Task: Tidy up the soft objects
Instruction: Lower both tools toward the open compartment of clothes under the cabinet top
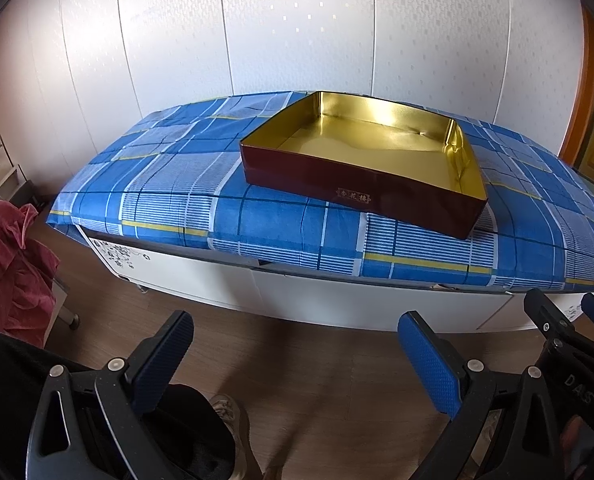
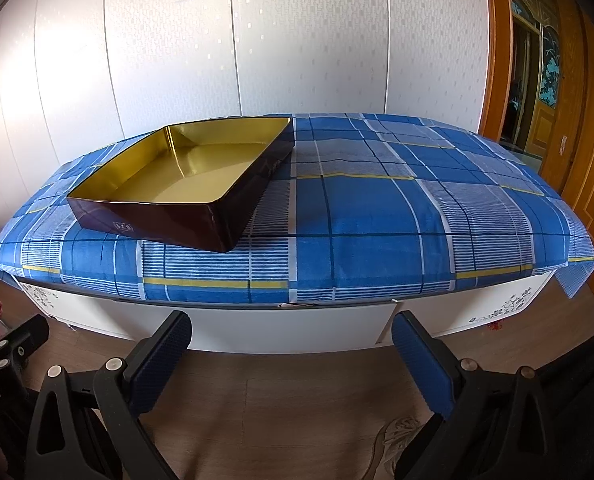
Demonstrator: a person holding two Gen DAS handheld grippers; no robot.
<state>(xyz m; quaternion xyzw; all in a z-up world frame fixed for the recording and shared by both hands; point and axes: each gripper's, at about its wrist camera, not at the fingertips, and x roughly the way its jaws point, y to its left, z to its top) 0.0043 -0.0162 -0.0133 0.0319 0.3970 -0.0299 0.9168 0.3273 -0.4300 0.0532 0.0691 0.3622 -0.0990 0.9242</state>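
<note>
both grippers, left (image 1: 295,344) and right (image 2: 291,344), spread wide, gripping nothing, hovering near the cabinet; gold-lined tin (image 2: 185,184) resting left on blue checked cloth (image 2: 377,216).

Daylight glares off the white wall (image 1: 297,40) and gold tin interior (image 1: 361,140); fisheye bending and dark vignetting mark the corners.

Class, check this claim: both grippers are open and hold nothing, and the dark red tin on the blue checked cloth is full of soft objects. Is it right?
One part is wrong: the tin is empty, its gold inside bare in both wrist views. The left gripper and right gripper are indeed open and hold nothing, and the tin sits on the blue checked cloth.
</note>
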